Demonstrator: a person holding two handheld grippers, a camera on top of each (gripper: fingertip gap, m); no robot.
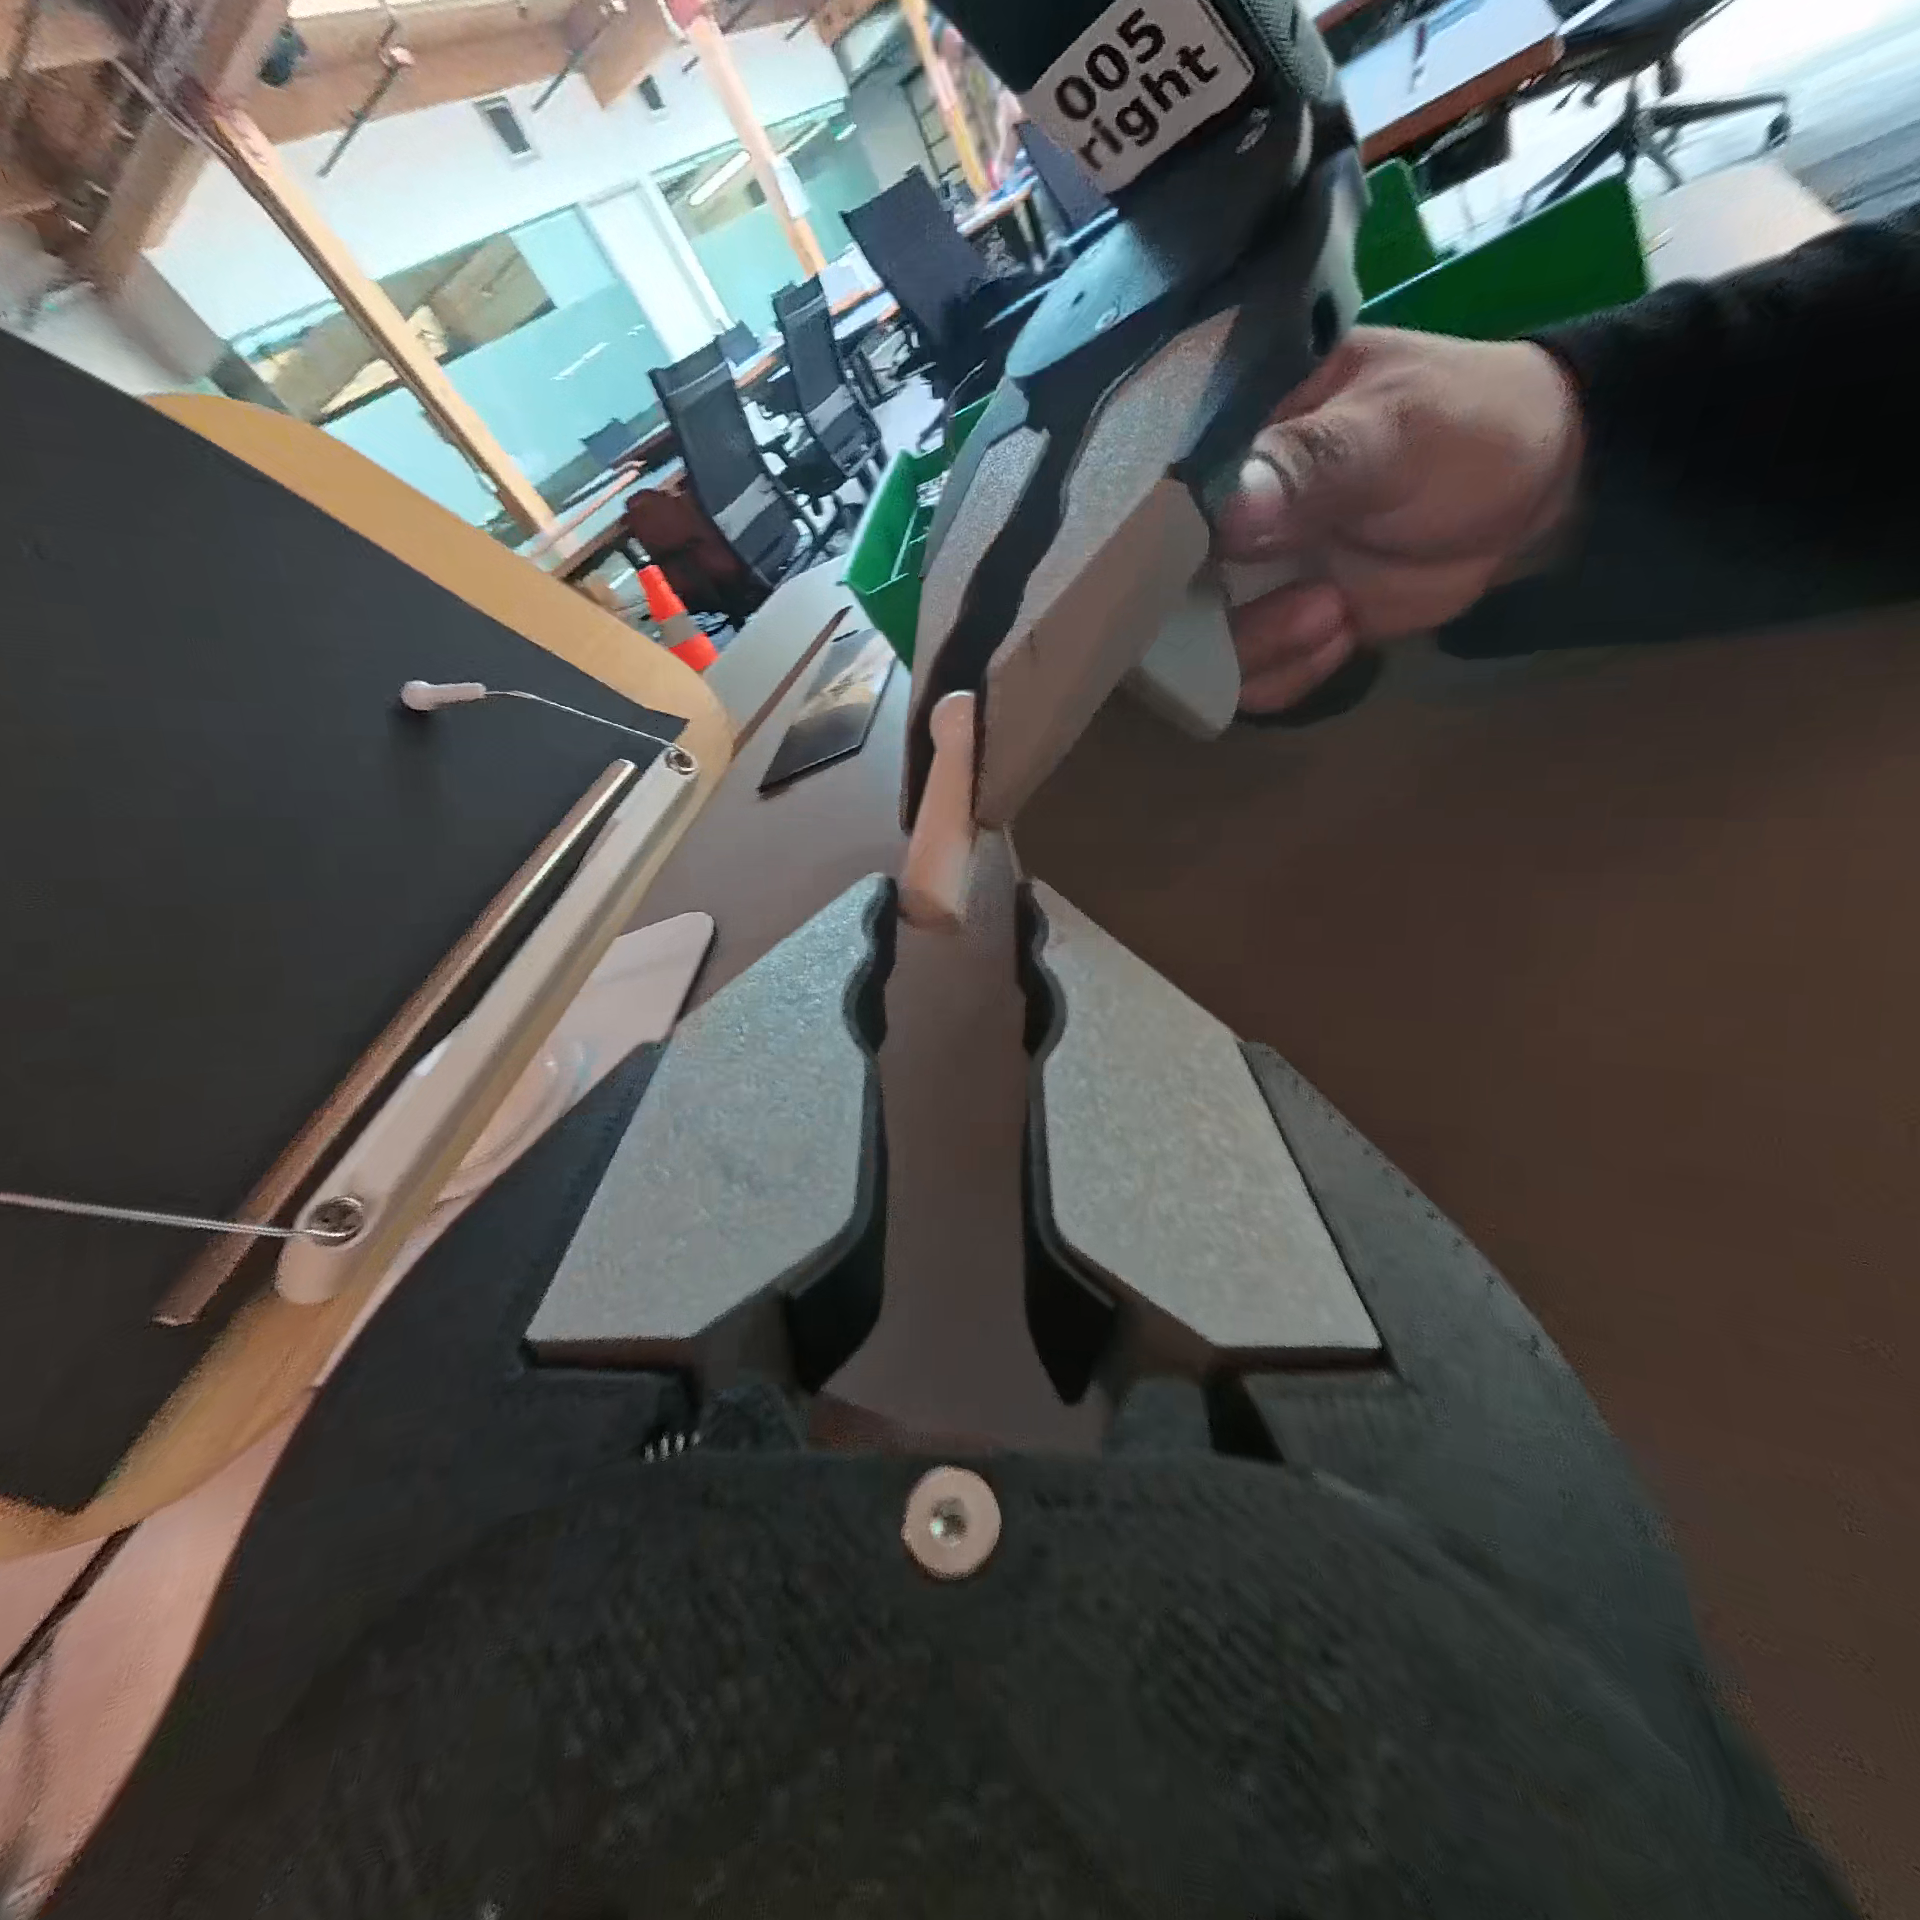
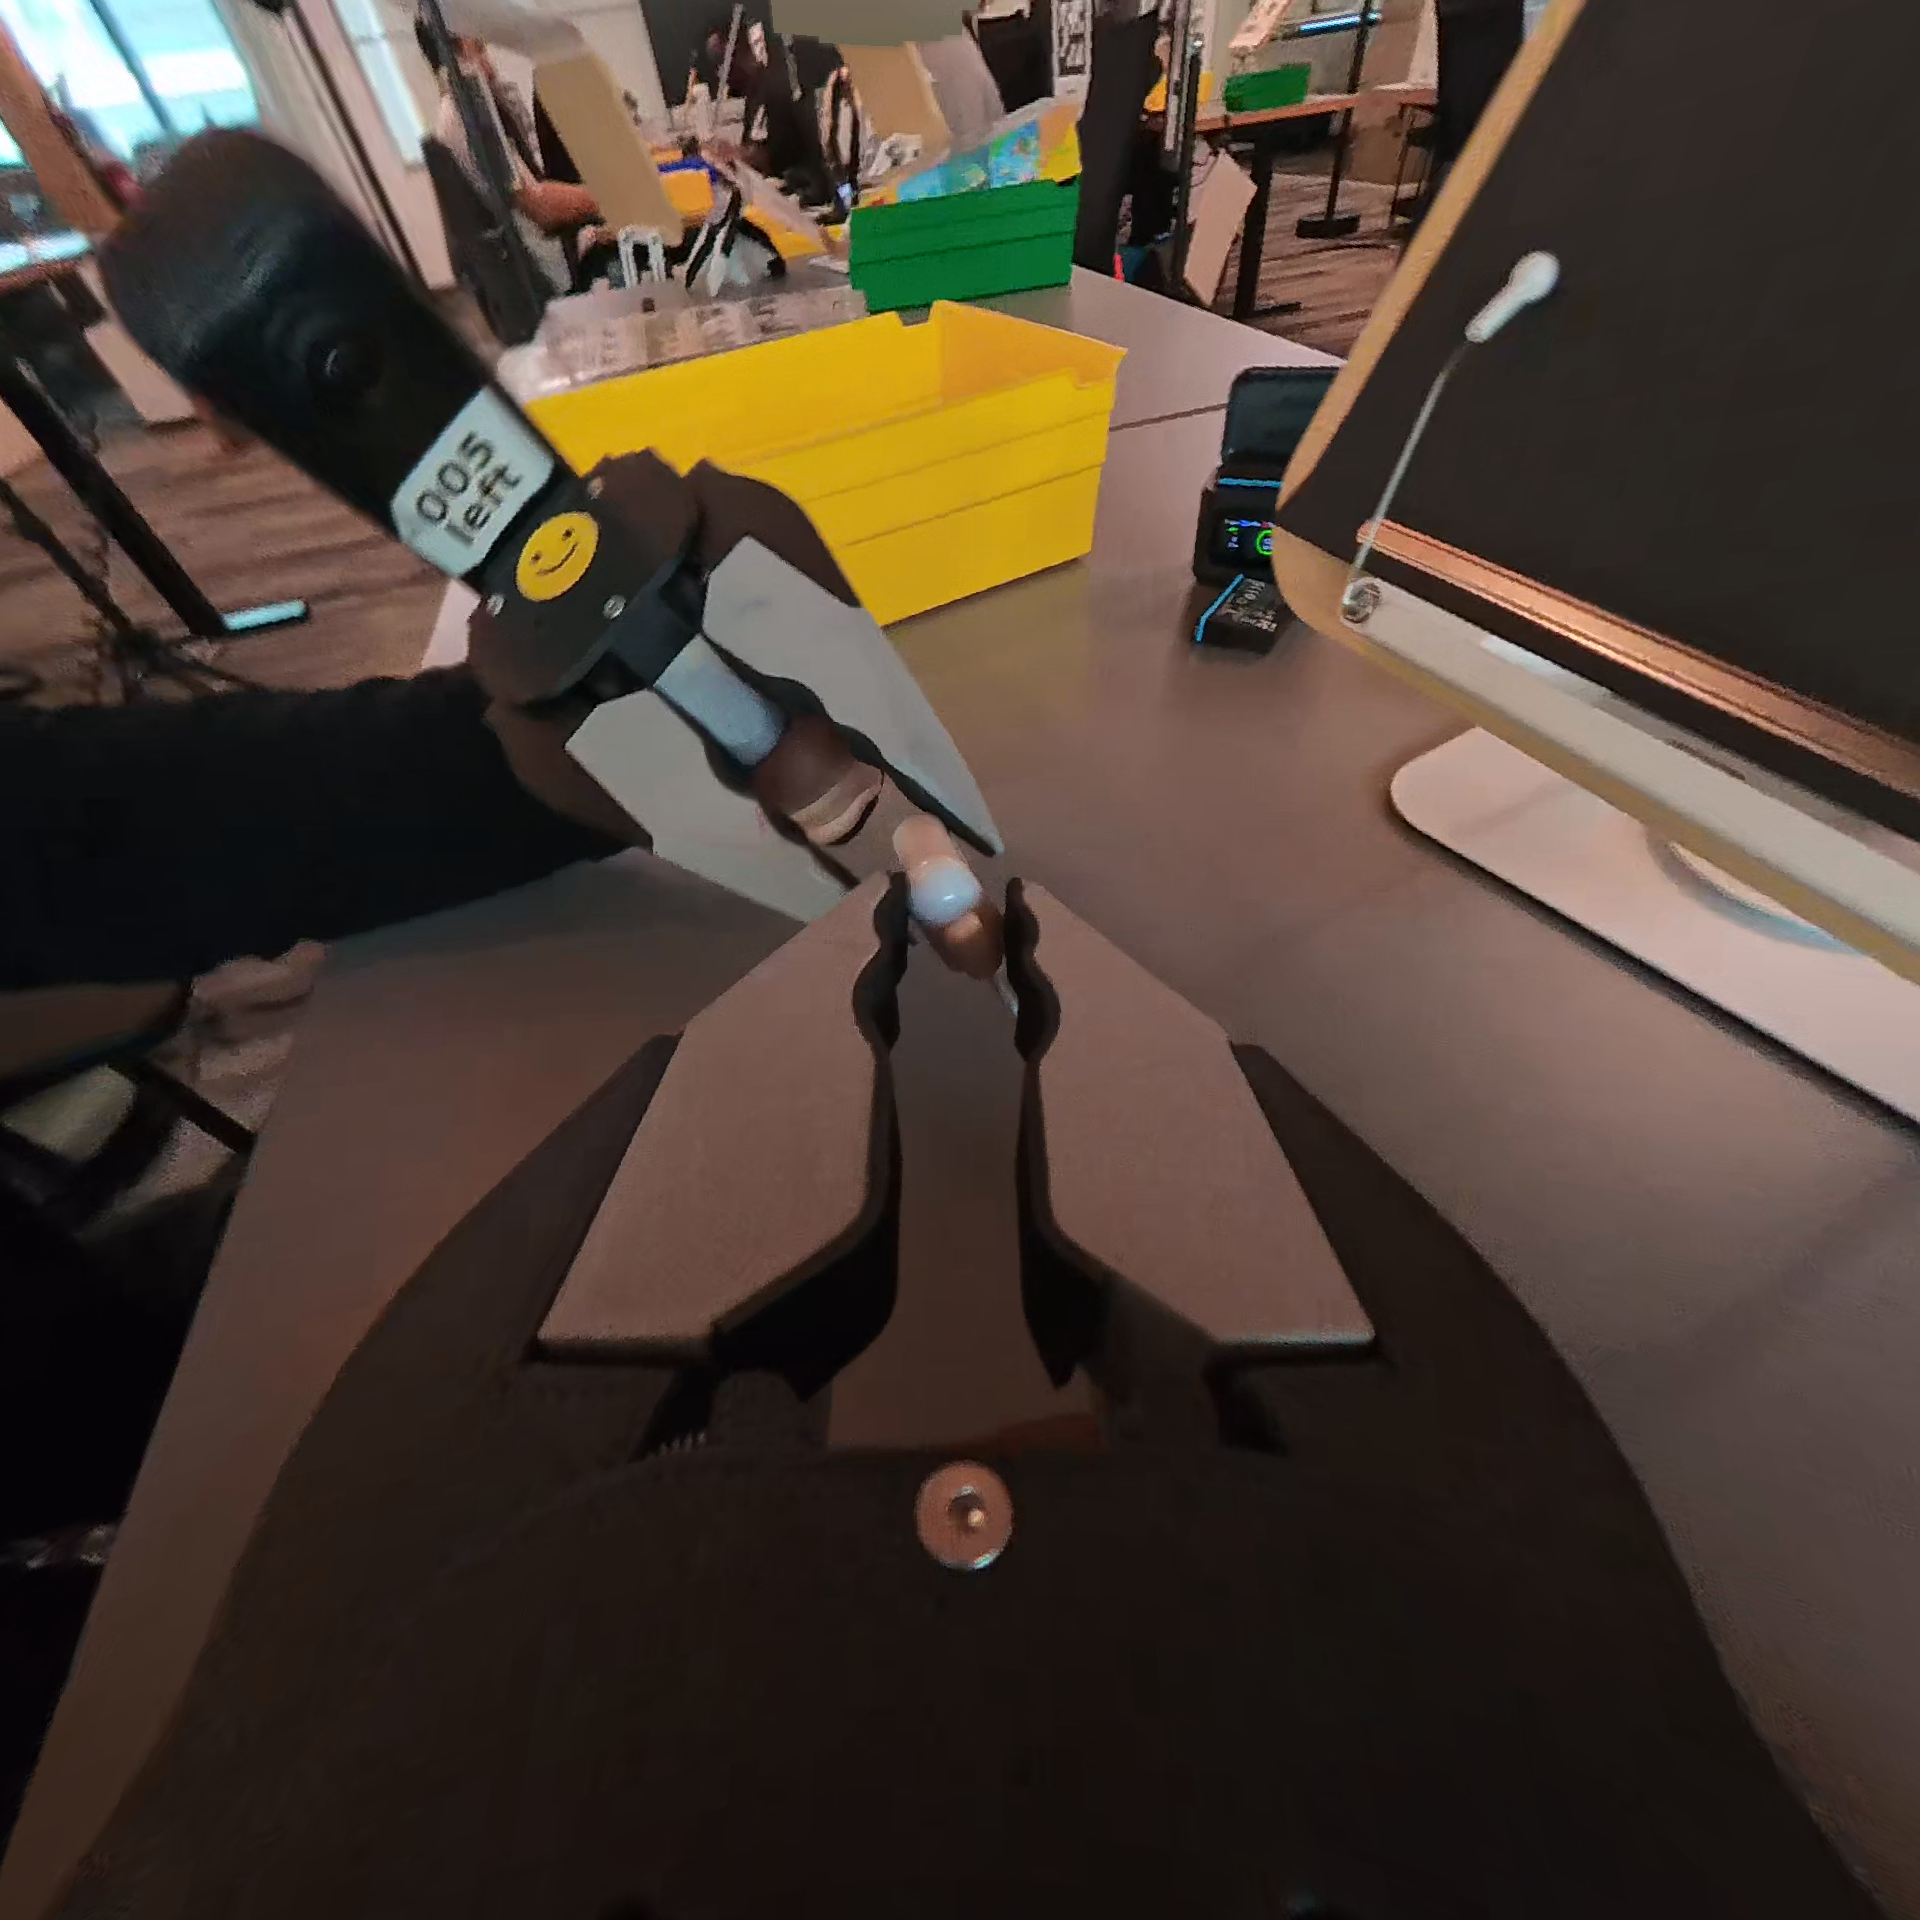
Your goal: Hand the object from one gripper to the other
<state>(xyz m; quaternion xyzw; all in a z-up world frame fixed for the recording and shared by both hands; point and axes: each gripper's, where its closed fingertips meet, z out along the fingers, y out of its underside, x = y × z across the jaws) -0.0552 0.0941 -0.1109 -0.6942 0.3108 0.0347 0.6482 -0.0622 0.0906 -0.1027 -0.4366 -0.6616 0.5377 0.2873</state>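
A small wooden peg [image 1: 940, 821] is pinched upright between the fingers of my right gripper [image 1: 961, 774], which reaches in from the upper right in a person's hand. The peg's lower end sits between the tips of my left gripper [image 1: 958, 914], touching the left fingertip [image 1: 878, 925], with a gap on the other side. In the right wrist view the peg [image 2: 951, 914] lies slanted between the tips of my right gripper [image 2: 954, 920]. My left gripper [image 2: 925, 852] comes in from the upper left, its tips at the peg's far end.
A black board with a wooden rim [image 1: 208, 727] stands on a pale base to the left, also in the right wrist view [image 2: 1662, 364]. On the grey table [image 2: 1195, 831] are a yellow bin [image 2: 883, 457], green bins [image 2: 966, 249] and a small black device [image 2: 1247, 520]. Less than 4 cm separates the two grippers' tips.
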